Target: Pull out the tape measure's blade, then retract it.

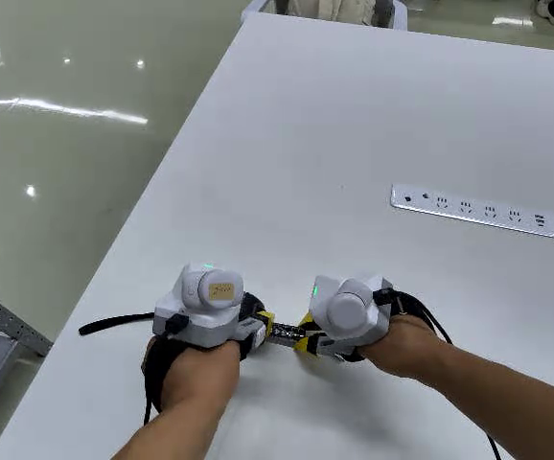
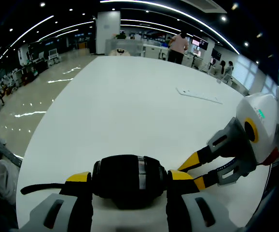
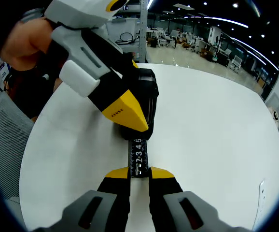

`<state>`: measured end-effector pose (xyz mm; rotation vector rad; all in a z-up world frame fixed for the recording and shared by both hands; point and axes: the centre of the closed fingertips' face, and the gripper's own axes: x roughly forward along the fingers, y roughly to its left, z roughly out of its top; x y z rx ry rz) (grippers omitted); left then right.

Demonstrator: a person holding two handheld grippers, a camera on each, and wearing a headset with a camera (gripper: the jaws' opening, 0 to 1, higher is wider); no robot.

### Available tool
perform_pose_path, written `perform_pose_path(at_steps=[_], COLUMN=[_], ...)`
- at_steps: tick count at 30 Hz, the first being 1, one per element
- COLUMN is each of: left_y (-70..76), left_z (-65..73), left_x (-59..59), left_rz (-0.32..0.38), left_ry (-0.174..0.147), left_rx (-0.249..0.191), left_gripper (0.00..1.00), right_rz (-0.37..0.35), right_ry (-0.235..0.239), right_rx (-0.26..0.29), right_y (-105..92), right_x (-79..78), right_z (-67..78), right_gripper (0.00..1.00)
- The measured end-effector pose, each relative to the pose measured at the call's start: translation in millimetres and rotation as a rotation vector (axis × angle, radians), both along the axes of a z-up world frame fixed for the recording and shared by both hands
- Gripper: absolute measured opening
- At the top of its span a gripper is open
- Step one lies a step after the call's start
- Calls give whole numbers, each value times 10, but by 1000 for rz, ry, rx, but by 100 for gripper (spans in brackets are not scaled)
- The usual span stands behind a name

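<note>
Blade barely out, a claw on each end.
The left claw (image 2: 130,177) is clamped around the black case (image 3: 149,92), near the front edge of the counter (image 1: 354,125). The right claw (image 3: 138,173) is pinched narrow on the blade (image 3: 138,153) just right of the case (only the first few numbers show). The blade's long axis runs left to right between the claws, so the pull, I judge, goes straight right, away from the case. A strip (image 1: 476,211) lies far right, well apart.
</note>
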<state>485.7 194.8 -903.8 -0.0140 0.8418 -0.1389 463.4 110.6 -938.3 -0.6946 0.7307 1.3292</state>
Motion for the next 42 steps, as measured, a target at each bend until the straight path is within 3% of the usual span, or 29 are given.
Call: perform_pose_path(at_steps=[34,42], left_y=[3,8], left_z=[-6,-5], left_x=[7,14], left_rz=[-6,-9], left_ry=[11,-9], left_rx=[-1,7], left_gripper=[57,57], right_rz=[13,8], right_ry=[-4,-2], right_rx=[14,31], right_y=[218,241], right_x=[16,17], right_z=[-13,-17], right_gripper=[13,13])
